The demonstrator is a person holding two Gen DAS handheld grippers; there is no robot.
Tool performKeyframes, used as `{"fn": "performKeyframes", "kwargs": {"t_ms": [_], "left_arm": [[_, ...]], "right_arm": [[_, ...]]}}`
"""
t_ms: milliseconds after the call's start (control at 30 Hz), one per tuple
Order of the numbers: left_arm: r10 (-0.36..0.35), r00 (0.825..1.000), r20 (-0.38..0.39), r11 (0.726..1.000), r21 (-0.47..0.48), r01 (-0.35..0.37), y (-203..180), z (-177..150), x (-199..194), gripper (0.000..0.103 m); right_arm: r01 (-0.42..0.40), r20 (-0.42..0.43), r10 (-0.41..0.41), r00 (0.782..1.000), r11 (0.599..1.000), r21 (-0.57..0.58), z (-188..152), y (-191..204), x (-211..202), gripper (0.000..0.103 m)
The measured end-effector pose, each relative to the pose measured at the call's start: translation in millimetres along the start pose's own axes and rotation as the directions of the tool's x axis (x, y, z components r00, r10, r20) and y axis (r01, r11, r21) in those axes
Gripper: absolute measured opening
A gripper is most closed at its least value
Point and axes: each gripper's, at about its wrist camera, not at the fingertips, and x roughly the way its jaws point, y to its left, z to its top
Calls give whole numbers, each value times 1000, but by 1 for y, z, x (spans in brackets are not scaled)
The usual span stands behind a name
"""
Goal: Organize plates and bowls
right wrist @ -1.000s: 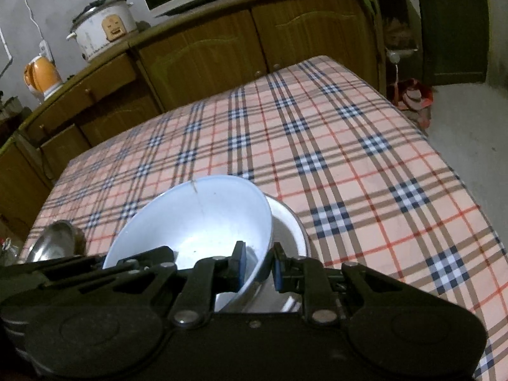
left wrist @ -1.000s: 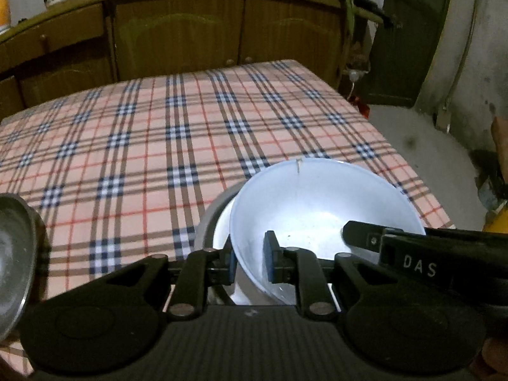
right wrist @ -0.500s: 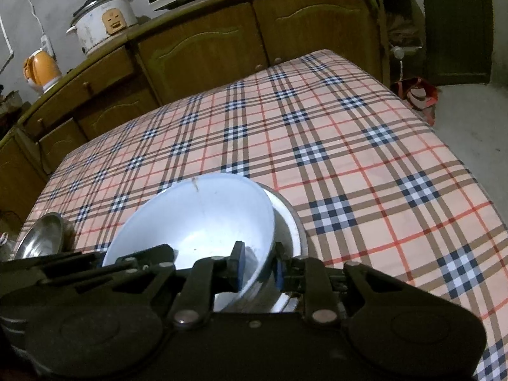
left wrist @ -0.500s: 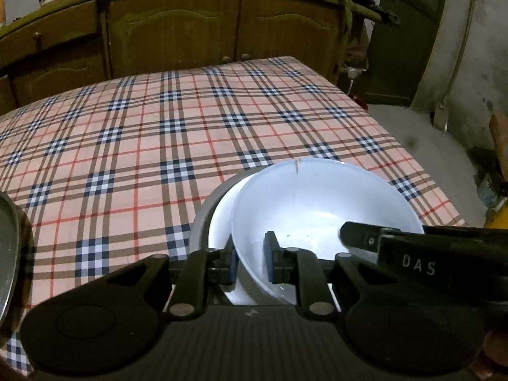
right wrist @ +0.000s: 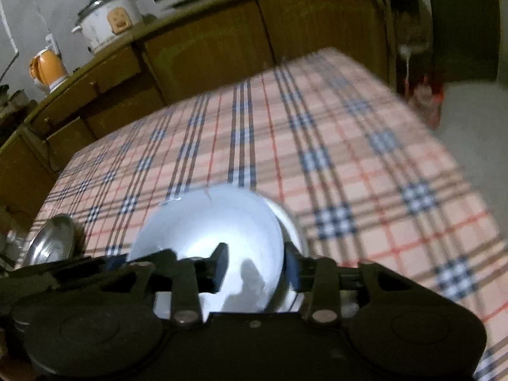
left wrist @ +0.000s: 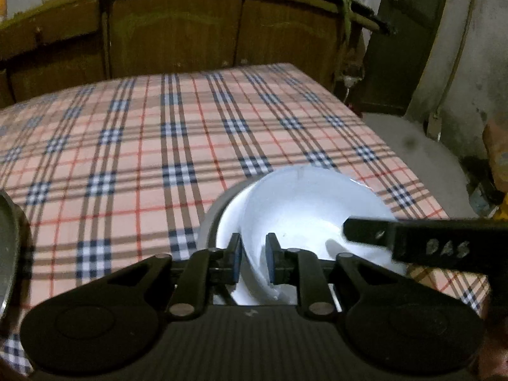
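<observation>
A white bowl sits tilted inside a larger grey-rimmed dish on the plaid tablecloth. My left gripper holds the bowl's near left rim between its pads, and its jaws are starting to open. My right gripper is opening. One finger is inside the bowl and the other outside the right rim, and neither pad presses on it. One right finger reaches over the bowl in the left wrist view.
A metal bowl lies at the table's left edge. Wooden cabinets stand behind the table, with a rice cooker and an orange kettle on top. The table's right edge drops to the floor.
The right jaws have spread apart and let go of the bowl's right rim. The left gripper has stayed on the left rim. The right wrist view is now blurred.
</observation>
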Motion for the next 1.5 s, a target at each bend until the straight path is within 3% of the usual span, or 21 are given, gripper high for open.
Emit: {"fn": "performKeyframes", "kwargs": {"t_ms": [33,167,233,400,667,1100,1500], "left_arm": [[2,1000,5,1000,0,-2,0,2,-2,20],[-2,1000,9,1000,-23,2,4,6,-7,25],[0,1000,13,1000,-26,0,4,7,-12,39],[16,999,32,1000,-13,-16,1,6,-24,55],[61,997,42,998,-11,-60,2,3,-30,81],[96,995,9,995,-15,-96,9,-1,-14,93],[99,995,-26,995,4,-99,11,-4,6,95]], "right_arm": [[24,17,-24,1000,1000,-11,3,2,-4,71],[30,67,-31,997,999,12,8,-3,-18,71],[30,92,-32,995,999,24,6,-6,-23,71],[89,100,-91,991,996,20,-3,1,-28,74],[71,125,-76,989,996,48,-18,1,-29,81],[74,57,-80,995,993,95,-26,-17,-9,81],[63,16,-65,998,992,108,-29,-22,12,81]]}}
